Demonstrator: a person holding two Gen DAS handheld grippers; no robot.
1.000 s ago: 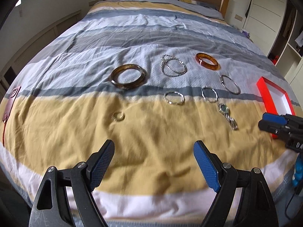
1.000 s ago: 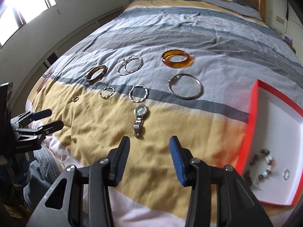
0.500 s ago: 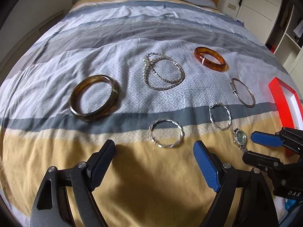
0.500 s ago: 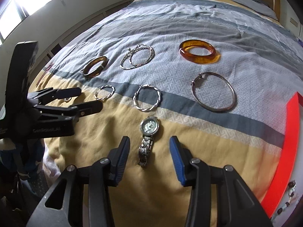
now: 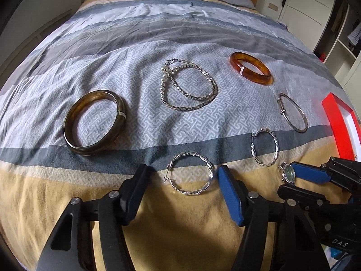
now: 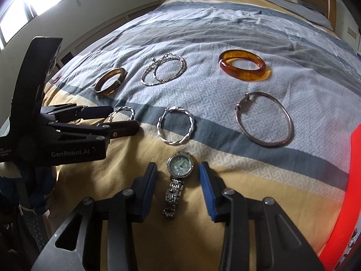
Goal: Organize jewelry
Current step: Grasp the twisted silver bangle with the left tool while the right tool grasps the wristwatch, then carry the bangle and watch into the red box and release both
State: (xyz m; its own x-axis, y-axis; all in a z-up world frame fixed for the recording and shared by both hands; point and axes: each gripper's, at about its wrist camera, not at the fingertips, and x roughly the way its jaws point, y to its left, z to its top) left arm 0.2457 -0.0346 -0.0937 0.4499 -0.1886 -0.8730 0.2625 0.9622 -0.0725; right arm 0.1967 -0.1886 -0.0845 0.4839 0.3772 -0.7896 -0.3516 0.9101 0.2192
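- Your left gripper (image 5: 183, 177) straddles a twisted silver hoop (image 5: 190, 173) that lies flat on the bedspread (image 5: 135, 52). Its jaws have just been closing, yet both pads stand clear of the hoop, so nothing is gripped.
- Your right gripper (image 6: 178, 180) straddles the silver watch (image 6: 178, 178), the green dial at 12 o'clock between the fingertips and the band trailing toward 6 o'clock. These jaws have just been closing too; a gap shows on each side of the watch, so it is not pinched.
- In the left wrist view, a second twisted hoop (image 5: 264, 147) lies at 2 o'clock from the first one, just beside the watch.
- A dark brown bangle (image 5: 94, 123) sits at 10 o'clock from your left gripper, well apart from it.
- A heap of pearl and chain bracelets (image 5: 188, 85) lies at 12 o'clock from that gripper.
- An amber bangle (image 5: 250, 67) lies at 1 o'clock, and a thin silver bangle (image 5: 292, 113) sits just below it at 2 o'clock.
- The red box (image 5: 339, 126) rests at 3 o'clock, at the edge of the frame; you cannot tell what is inside it.
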